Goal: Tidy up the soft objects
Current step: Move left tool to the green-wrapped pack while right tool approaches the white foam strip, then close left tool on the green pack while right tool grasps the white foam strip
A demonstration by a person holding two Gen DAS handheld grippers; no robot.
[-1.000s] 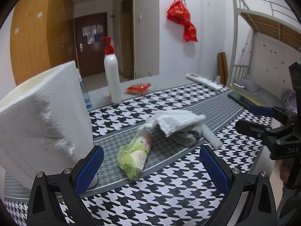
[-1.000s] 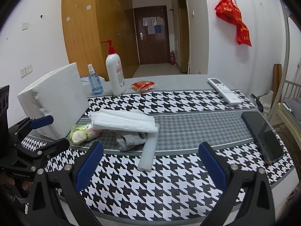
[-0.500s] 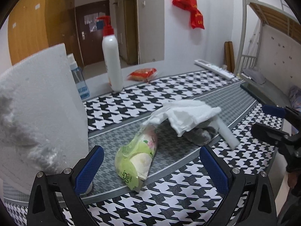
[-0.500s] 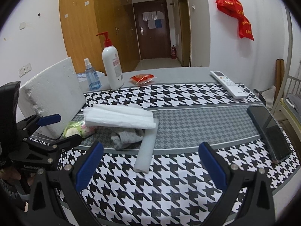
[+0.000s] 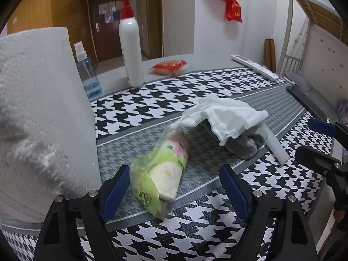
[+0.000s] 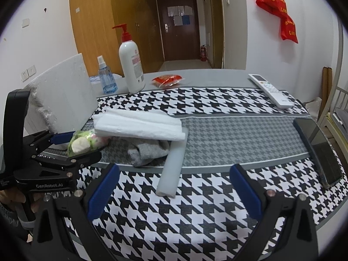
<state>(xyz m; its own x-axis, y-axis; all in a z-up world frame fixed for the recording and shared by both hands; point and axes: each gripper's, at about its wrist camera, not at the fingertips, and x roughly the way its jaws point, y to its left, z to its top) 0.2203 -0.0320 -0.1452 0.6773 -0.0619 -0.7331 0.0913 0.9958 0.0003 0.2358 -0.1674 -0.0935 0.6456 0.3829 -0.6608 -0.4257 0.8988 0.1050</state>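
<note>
A green plastic tissue pack (image 5: 161, 171) lies on the grey strip of the houndstooth cloth. My left gripper (image 5: 174, 189) is open, its blue pads on either side of the pack's near end, not closed on it. The pack (image 6: 84, 142) and left gripper (image 6: 71, 145) also show in the right wrist view. A folded white foam sheet (image 5: 226, 117) (image 6: 139, 126) lies over a grey sock (image 5: 243, 145) (image 6: 148, 152) and a white foam strip (image 6: 173, 169). My right gripper (image 6: 171, 193) is open and empty above the table's near edge; it also shows in the left wrist view (image 5: 319, 143).
A big white styrofoam block (image 5: 41, 117) (image 6: 65, 100) stands close on the left of the pack. A pump bottle (image 6: 131, 65), blue spray bottle (image 6: 106, 78), red packet (image 6: 166, 80) and remote (image 6: 269, 91) sit at the back. A black phone (image 6: 317, 150) lies at the right edge.
My left gripper moved forward and down until its open fingers straddle the tissue pack's near end. My right gripper drifted slightly; the objects stayed put.
</note>
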